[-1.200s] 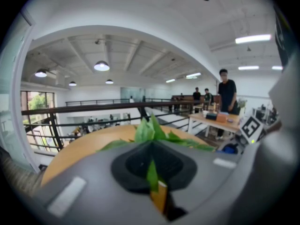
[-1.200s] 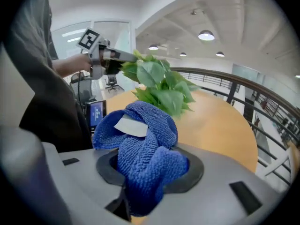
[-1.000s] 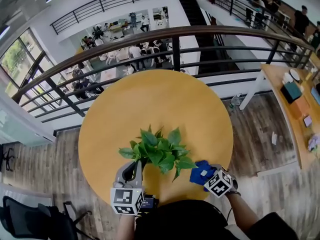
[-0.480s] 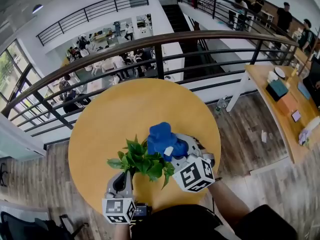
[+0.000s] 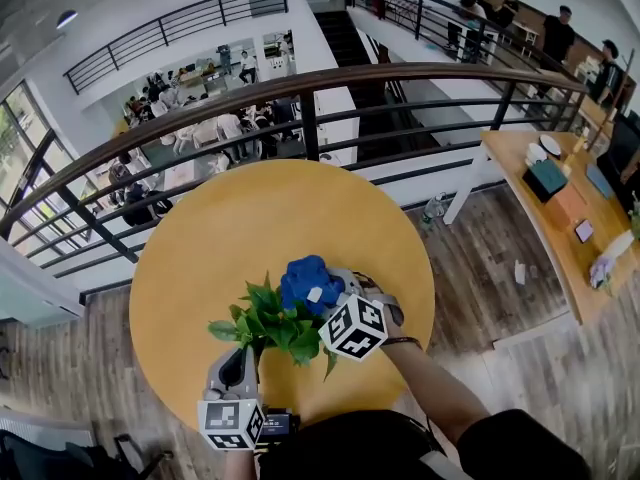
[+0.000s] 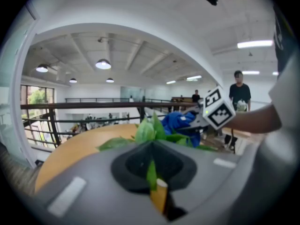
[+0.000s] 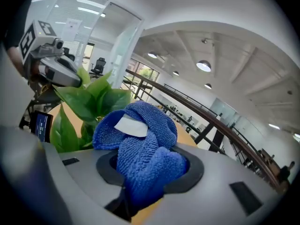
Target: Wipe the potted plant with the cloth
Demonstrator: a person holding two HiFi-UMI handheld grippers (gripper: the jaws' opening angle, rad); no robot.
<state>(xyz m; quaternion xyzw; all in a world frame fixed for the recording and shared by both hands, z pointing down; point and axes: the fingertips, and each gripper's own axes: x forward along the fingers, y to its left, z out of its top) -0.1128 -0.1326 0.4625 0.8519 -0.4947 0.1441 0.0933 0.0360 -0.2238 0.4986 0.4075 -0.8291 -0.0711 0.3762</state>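
Quick look at where this sits rn. Potted plant [image 5: 275, 320] is on the round wooden surface [image 5: 230, 228], on the near side of it, right in front of the person.

Left tool [image 5: 245, 350] is on the near-left side of the plant. Its jaws are together w/ a thin green leaf [image 6: 151, 172] pinched in the slot, so imo it's just steadying the foliage. Can't see the pot itself from any view (leaves cover it).

Right tool [image 5: 325, 293] is clamped on the blue cloth [image 5: 305, 276], bunched into a wad w/ a white tag poking out the top. The wad is at the far-right edge of the plant, up at leaf height. Whether it's actually touching a leaf or just over it, can't tell.

The bit that matters for the next move: from the cloth, the leaves lie toward the person and a bit left. In the right gripper view they're just left of the wad and partly behind it. The right hand is the one holding the cloth, so it does the wiping. The leaves fan out from the middle, so I'd guess each stroke should run along a leaf, stem end to tip, not across it.

Risk-wise these leaves look floppy, prob bend away if pushed hard.
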